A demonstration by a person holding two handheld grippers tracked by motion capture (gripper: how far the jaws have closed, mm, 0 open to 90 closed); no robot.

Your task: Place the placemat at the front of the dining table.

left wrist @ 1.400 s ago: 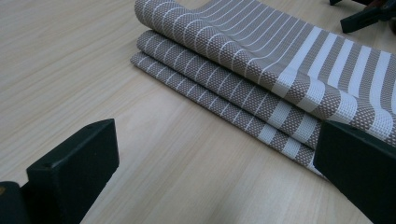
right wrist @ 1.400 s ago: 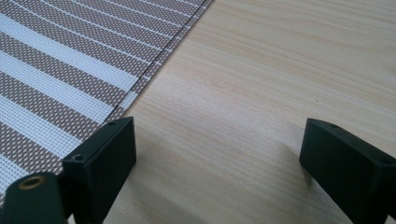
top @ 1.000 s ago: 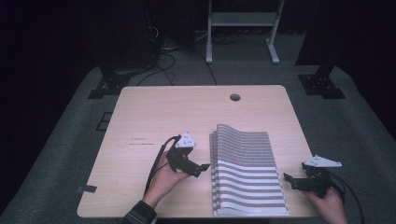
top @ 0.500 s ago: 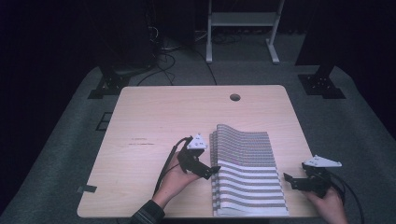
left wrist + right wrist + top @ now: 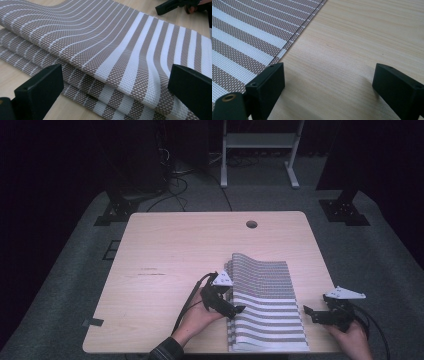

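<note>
1. One folded striped cloth, brown w/ white stripes, lies flat on the table. It sits between the two grippers, w/ its left edge right at the left gripper and its right edge just beside the right gripper.
2. In the left gripper view you can see stacked layers of the cloth, w/ the top fold's edge dead ahead, between the jaws.
3. Left gripper: jaws spread wide, nothing clamped. Tips are over the cloth's left edge; can't tell if they touch the fabric.
4. Right gripper: jaws also wide apart, holding nothing. In the right gripper view there's bare wood between the jaws, and the cloth's edge runs just past the left-hand jaw of that view.
5. Further out from the grippers: a round hole in the tabletop at the far side, well apart from both, and grey carpet around the table.
</note>
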